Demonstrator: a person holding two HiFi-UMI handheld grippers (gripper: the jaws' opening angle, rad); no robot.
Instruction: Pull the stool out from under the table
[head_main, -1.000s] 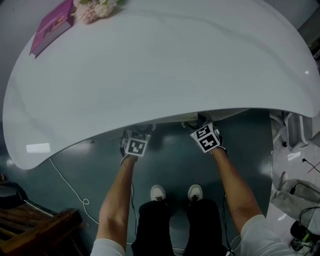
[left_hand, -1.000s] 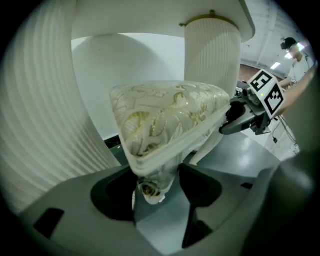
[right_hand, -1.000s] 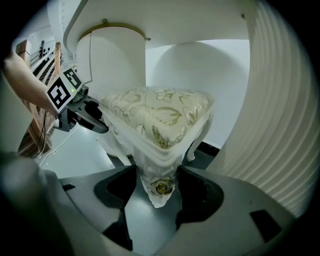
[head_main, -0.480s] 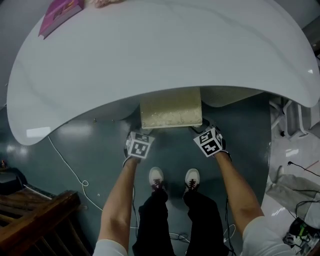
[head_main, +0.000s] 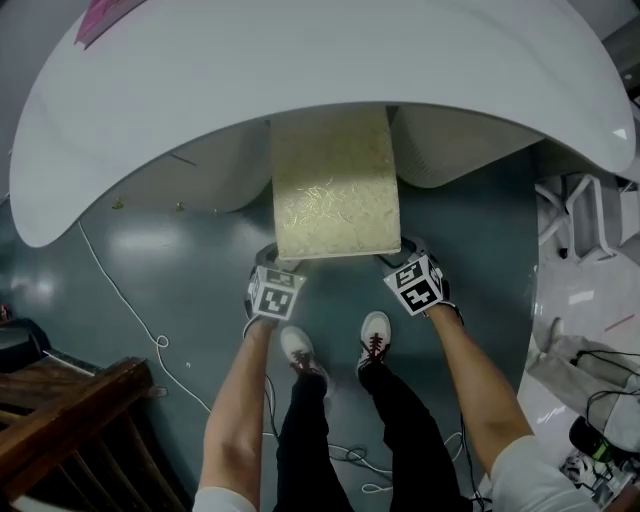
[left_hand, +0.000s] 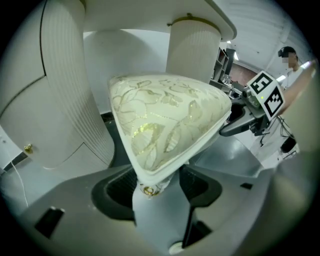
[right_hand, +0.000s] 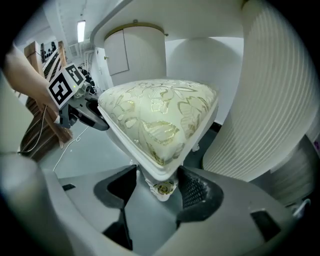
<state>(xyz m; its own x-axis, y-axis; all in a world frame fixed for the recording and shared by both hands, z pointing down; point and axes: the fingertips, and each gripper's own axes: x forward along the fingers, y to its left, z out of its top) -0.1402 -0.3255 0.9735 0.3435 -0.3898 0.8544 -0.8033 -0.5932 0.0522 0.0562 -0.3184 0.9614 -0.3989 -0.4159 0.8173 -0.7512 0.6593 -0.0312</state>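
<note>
The stool (head_main: 335, 185) has a cream cushion with a gold leaf pattern and a white frame. About half of it sticks out from under the white table (head_main: 300, 60). My left gripper (head_main: 273, 258) is shut on the stool's near left corner, and my right gripper (head_main: 401, 251) is shut on its near right corner. In the left gripper view the corner of the stool (left_hand: 165, 120) and its leg sit between the jaws of the left gripper (left_hand: 157, 182). In the right gripper view the other corner of the stool (right_hand: 160, 115) is wedged in the right gripper (right_hand: 157, 180).
Ribbed white table pedestals (left_hand: 65, 100) (right_hand: 270, 100) flank the stool. The person's shoes (head_main: 300, 350) stand just behind the grippers. A cable (head_main: 130, 310) lies on the floor at left, dark wooden furniture (head_main: 60, 420) at lower left, a white chair (head_main: 575, 220) at right.
The stool has slid out from under the table toward the person. Both grippers moved back with it, and the feet stepped back.
</note>
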